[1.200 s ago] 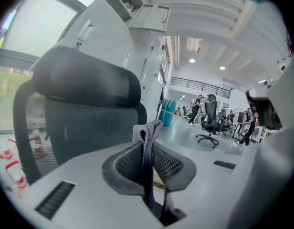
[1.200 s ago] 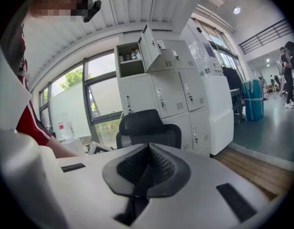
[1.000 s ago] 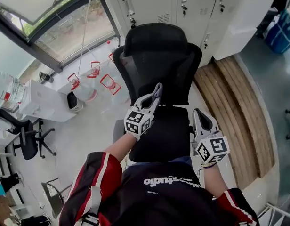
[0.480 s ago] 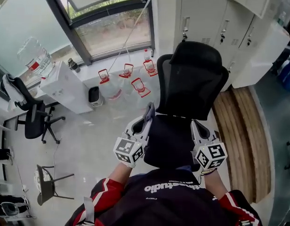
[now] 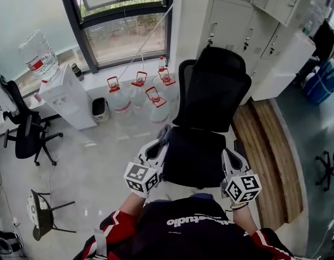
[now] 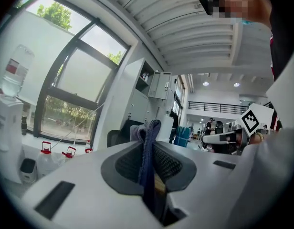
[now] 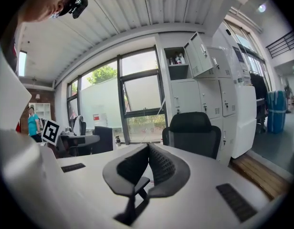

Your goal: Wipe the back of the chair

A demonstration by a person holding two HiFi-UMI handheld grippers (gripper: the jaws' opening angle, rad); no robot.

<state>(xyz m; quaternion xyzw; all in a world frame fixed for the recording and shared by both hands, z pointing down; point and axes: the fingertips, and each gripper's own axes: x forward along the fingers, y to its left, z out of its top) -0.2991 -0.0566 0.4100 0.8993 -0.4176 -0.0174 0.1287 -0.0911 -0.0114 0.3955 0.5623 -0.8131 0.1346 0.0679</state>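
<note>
The black mesh office chair (image 5: 213, 91) faces me, its seat (image 5: 194, 156) just in front of my body. My left gripper (image 5: 164, 136) hovers by the seat's front left corner, shut on a blue-grey cloth (image 5: 165, 131). In the left gripper view the cloth (image 6: 142, 130) stands up between the closed jaws of my left gripper (image 6: 152, 149), with the chair (image 6: 117, 136) partly hidden behind it. My right gripper (image 5: 227, 154) sits at the seat's right edge, shut and holding nothing. The right gripper view has the chair back (image 7: 192, 132) beyond my right gripper (image 7: 148, 147).
Several water jugs with red handles (image 5: 137, 93) stand on the floor left of the chair, under the window. A water dispenser (image 5: 64, 99) and a small bin (image 5: 99, 108) sit further left. Grey lockers (image 5: 237, 20) rise behind; a wooden platform (image 5: 264, 145) lies to the right. Another office chair (image 5: 26, 129) stands far left.
Both grippers have drawn back from the chair's backrest toward my body, and the left one has dropped to the seat's corner. The cloth stays in the left gripper.
</note>
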